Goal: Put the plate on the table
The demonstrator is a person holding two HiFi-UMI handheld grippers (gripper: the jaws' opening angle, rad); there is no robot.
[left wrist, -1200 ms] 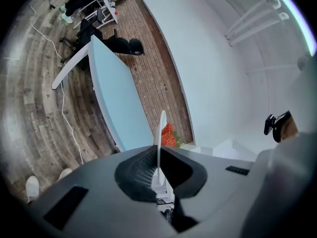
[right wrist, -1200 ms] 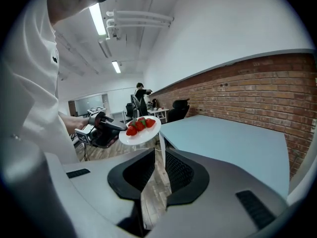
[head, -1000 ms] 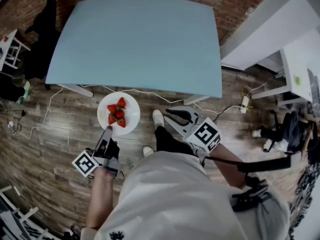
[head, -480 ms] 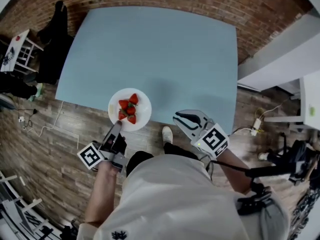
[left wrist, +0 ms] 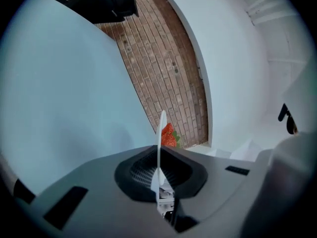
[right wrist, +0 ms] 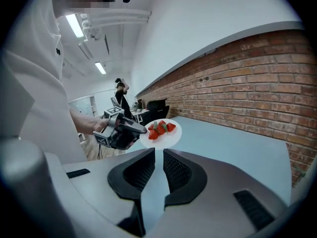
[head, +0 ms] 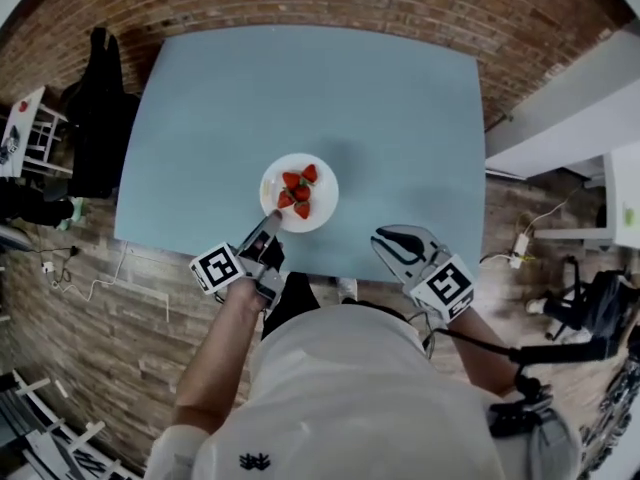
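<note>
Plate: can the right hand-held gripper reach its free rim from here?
Probably yes: nothing but bare table lies between the empty right hand-held gripper and the plate, whose near rim the left hand-held gripper clamps.

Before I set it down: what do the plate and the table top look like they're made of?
Plate: plain white and smooth, with a thin rim seen edge-on in the left gripper view. It could be ceramic or hard plastic; the look leaves it open. Table: flat pale blue top, matte, with no grain or glare, so probably painted or laminated board.
</note>
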